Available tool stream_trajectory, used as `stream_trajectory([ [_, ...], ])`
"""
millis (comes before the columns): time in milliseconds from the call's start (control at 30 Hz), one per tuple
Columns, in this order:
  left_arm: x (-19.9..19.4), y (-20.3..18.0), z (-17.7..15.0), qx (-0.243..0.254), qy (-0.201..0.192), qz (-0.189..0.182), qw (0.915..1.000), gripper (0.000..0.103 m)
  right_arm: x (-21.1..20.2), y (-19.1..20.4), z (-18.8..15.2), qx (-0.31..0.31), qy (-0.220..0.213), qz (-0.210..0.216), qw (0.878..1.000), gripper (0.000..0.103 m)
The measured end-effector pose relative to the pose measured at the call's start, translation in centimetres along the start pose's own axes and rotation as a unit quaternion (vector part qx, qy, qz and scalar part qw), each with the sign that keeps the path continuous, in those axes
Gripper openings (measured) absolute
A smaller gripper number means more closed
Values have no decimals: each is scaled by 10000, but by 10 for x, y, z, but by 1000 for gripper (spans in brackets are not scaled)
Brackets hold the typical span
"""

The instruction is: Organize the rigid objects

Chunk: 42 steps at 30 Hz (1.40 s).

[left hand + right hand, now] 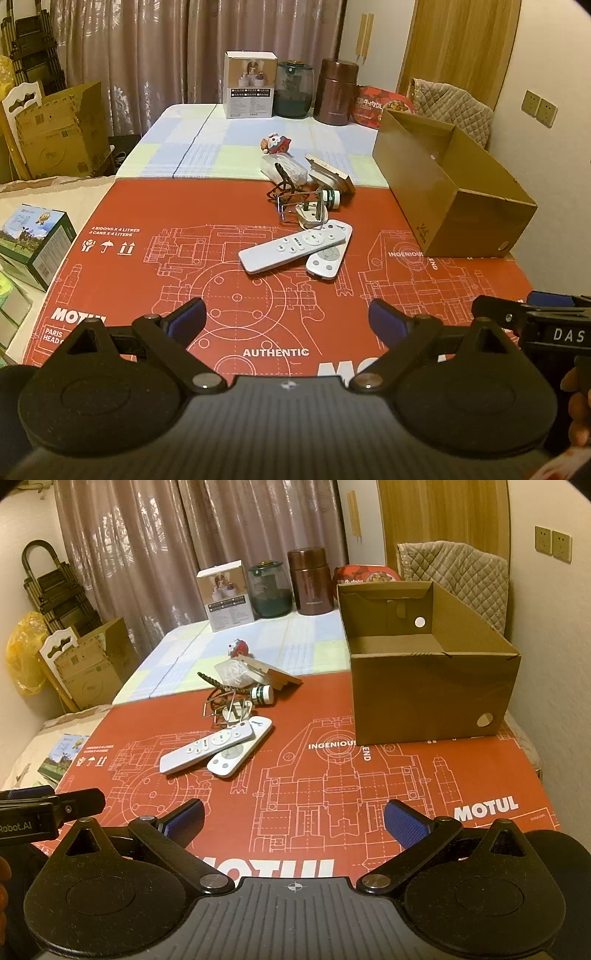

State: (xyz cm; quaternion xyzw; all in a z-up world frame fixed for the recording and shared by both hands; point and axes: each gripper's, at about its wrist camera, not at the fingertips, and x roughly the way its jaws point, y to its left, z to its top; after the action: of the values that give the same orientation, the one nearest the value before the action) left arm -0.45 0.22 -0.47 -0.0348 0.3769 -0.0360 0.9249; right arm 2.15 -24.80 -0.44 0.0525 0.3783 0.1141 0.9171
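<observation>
Two white remotes (pixel 293 247) (pixel 210 746) lie crossed on the red printed board (pixel 147 280) (pixel 369 794). Behind them sit a white plug (pixel 312 218), a wire frame (pixel 286 194) (pixel 221 705), a small green-banded bottle (pixel 331 198) (pixel 263 694), a wooden piece (pixel 328 171) (pixel 275 677), a clear bag (pixel 282 168) (pixel 232 672) and a red figurine (pixel 275 144) (pixel 239 648). An open cardboard box (pixel 465 206) (pixel 424 698) stands at the right. My left gripper (pixel 287 321) and right gripper (pixel 294 819) hover open and empty over the board's near edge, well short of the pile.
A white carton (pixel 251 85), a glass jar (pixel 294 90), a brown flask (pixel 337 92) and a red packet (pixel 376 105) line the table's far edge. A green box (pixel 37 243) lies at left. A quilted chair back (pixel 458 579) stands behind the cardboard box.
</observation>
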Motion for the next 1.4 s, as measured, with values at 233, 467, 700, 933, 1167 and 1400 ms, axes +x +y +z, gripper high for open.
stream_trajectory([
  [233,-2,3,-1,-10,-5,-4,10000,93,1,-1,-1,18,12,-17,10000,101],
  [467,-2,3,-1,-26,2,-13,10000,93,1,-2,-1,28,18,-26,10000,101],
  [700,-1,2,-1,-24,6,-7,10000,92,1,-2,-2,39,12,-31,10000,101],
  [933,-1,1,-1,-22,8,-6,10000,92,1,-2,-2,42,11,-34,10000,101],
  [1167,-1,1,-1,-27,7,-13,10000,92,1,-2,-2,43,14,-41,10000,101],
  [1400,-1,1,-1,-24,11,-12,10000,92,2,-2,-2,51,15,-42,10000,101],
])
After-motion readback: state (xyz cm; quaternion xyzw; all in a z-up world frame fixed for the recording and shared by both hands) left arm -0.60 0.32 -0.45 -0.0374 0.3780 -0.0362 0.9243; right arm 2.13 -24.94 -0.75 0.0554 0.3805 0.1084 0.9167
